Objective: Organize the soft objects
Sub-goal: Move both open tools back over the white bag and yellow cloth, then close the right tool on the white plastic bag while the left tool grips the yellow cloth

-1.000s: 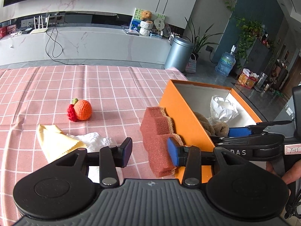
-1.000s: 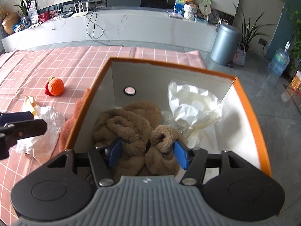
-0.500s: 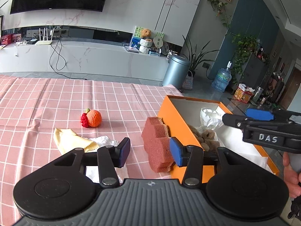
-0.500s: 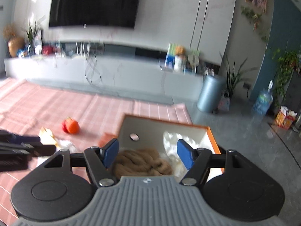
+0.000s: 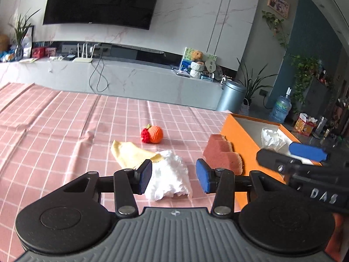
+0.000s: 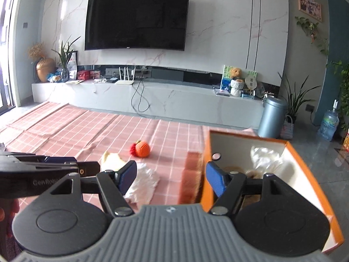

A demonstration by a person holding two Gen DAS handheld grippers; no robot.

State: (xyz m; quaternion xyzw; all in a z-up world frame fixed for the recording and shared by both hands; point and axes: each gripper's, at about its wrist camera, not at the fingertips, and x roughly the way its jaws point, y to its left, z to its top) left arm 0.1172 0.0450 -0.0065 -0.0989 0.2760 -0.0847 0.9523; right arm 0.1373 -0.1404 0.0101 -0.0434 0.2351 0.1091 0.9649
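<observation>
We're partway through, by the look of it: the orange box (image 6: 304, 159) at the right edge of the pink checked tablecloth (image 5: 65, 126) already holds a crumpled white plastic bag (image 6: 265, 154) and a brown fuzzy bundle (image 6: 250, 171), only partly visible behind our right gripper (image 6: 171, 176). Four soft things are still out on the cloth: the crocheted orange fruit (image 5: 153, 133) well out in the open, the yellow cloth (image 5: 128, 154) with the white tissue (image 5: 169, 179) touching it, and the reddish sponge (image 5: 220, 155) just beside the box's outer wall. Our left gripper (image 5: 173, 178) hangs above the white tissue, jaws apart and pinching nothing, narrowing a touch. Our right gripper's jaws stand spread wide and empty, near the box's corner. So we judge two in, four to go, and the tissue or sponge looks the nearest next pick.
</observation>
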